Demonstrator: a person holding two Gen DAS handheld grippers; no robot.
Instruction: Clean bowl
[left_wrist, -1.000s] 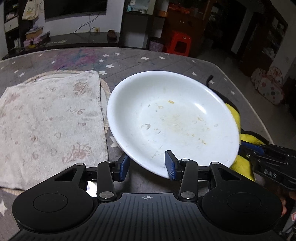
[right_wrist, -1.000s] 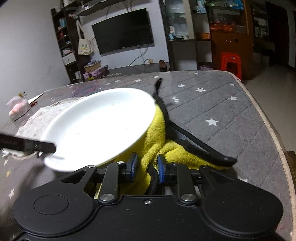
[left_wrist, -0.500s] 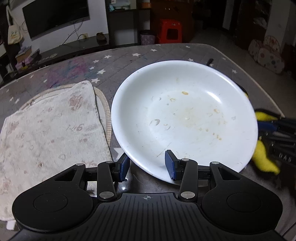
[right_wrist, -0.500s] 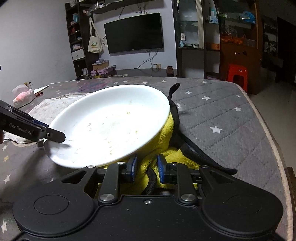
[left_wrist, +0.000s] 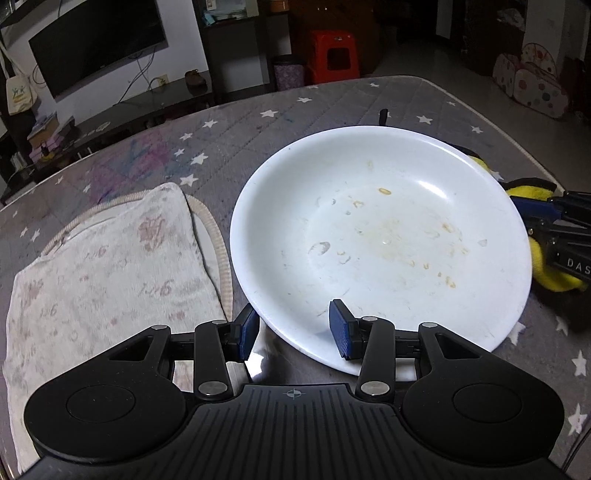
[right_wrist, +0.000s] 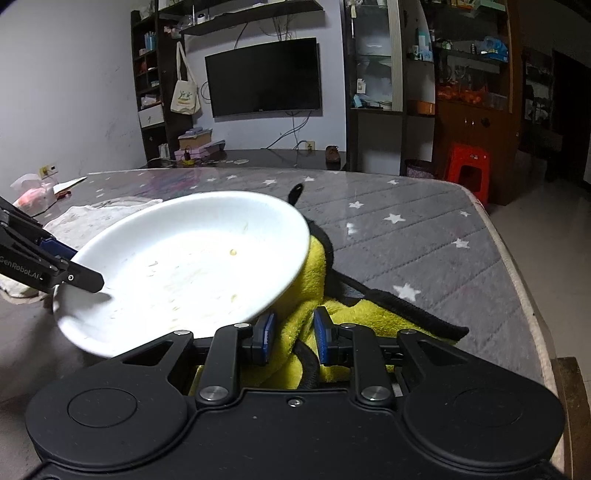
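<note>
A white bowl (left_wrist: 380, 236) with dried food specks is tilted and held off the table. My left gripper (left_wrist: 293, 328) is shut on its near rim, one pad under and one pad inside. The bowl also shows in the right wrist view (right_wrist: 184, 269), with the left gripper (right_wrist: 79, 275) at its left edge. My right gripper (right_wrist: 291, 334) is shut on a yellow cloth with black trim (right_wrist: 306, 295), just below the bowl's right rim. In the left wrist view the cloth (left_wrist: 550, 273) and the right gripper (left_wrist: 532, 221) peek out beside the bowl's right side.
A pale patterned towel (left_wrist: 99, 266) with a rope-edged mat under it lies left of the bowl. The grey star-print table cover (right_wrist: 424, 229) ends at a rounded edge on the right. A pink bag (right_wrist: 31, 194) sits at the far left.
The bowl has tipped further, its inside turned more towards my right gripper. The right gripper with the cloth has come out from under the bowl to its right rim.
</note>
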